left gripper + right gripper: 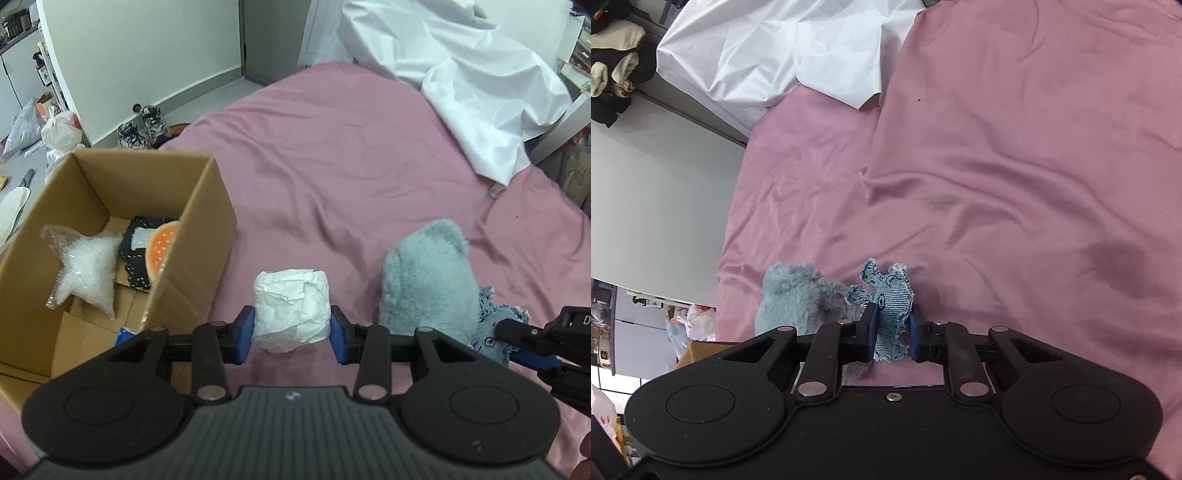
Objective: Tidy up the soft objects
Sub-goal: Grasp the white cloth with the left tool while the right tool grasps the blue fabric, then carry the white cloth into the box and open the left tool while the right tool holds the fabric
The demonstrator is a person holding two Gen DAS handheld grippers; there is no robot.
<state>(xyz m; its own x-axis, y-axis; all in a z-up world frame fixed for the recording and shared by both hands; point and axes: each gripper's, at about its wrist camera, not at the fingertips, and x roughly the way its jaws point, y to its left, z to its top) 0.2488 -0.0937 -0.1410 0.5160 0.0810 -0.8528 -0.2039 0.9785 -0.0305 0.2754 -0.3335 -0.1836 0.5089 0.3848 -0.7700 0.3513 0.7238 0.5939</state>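
While the left gripper (291,334) clamps a crumpled white paper bundle (291,308) between its blue pads, the bundle bulges above and below the fingers and hangs over the pink bedsheet (332,166). Its jaws stand at a middling width, pressed against both sides of the bundle. Just to the left, an open cardboard box (207,229) sits at the bed's left edge; inside lie a clear bag of white pellets (90,267), a dark dotted cloth (136,258) and an orange dotted piece (162,245) leaning on the box's right wall.

To the right of the bundle, a fluffy grey-blue plush (428,280) lies on the sheet, near the bed's front edge. Touching its right side is a denim toy (892,314), frayed at the edges, which the right gripper (892,332) pinches with its jaws drawn narrow. In the right wrist view the toy stands upright between the pads, its ears above the fingertips, with the plush just beside it on the left. In the left wrist view the right gripper enters from the lower right corner, its fingers on the denim.

A rumpled white sheet (461,74) covers the far right corner of the bed. On the floor past the box lie sneakers (144,127) and plastic bags (61,129).
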